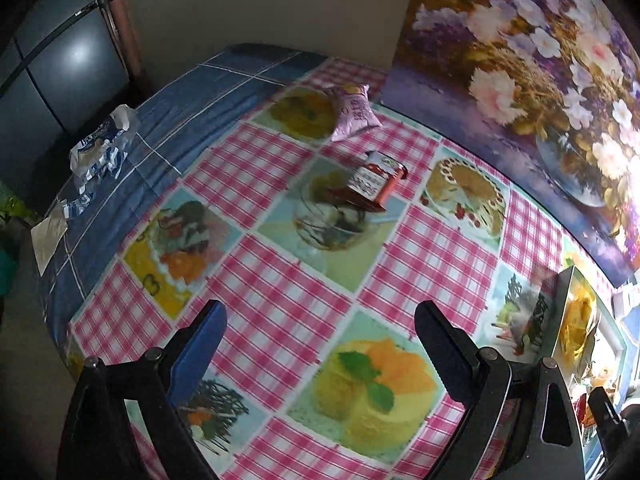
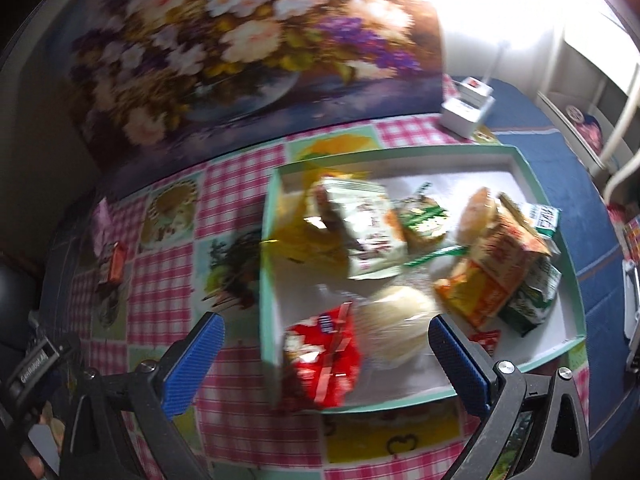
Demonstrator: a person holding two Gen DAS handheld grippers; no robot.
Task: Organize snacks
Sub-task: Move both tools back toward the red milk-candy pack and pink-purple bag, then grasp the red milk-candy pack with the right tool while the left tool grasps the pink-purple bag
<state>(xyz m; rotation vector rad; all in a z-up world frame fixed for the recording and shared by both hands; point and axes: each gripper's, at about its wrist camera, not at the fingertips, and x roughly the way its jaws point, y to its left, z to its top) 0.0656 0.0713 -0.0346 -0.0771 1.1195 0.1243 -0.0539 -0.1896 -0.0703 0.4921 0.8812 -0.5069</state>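
I'm holding my left gripper [image 1: 320,344] tilted steeply down over the checked cloth [image 1: 280,292], jaws spread wide w/ nothing between them, just bare cloth under the tips. Ahead of it, approx mid-table, a small red box [image 1: 374,182] is lying on its side, and a pink pouch [image 1: 354,114] is sitting just beyond it, nearer the flower picture [image 1: 520,60] leaning at the back. Both are well apart from my fingers. A blue-white plastic bag [image 1: 98,152] is lying at the far left edge on the blue part of the cloth.

My right gripper [image 2: 326,344] is also pointing down at an angle, jaws fully apart, hovering over the near edge of the tray [image 2: 576,292]. A red packet [image 2: 324,356] and a pale round bun [image 2: 400,320] are lying between the tips, but the pads aren't pressing on either. The rest of the tray is filling up w/ snacks: green-white packet [image 2: 368,228], orange packets [image 2: 492,264], more behind. View's blurry, so no finer detail. A white box [image 2: 466,114] is sitting beyond the tray.
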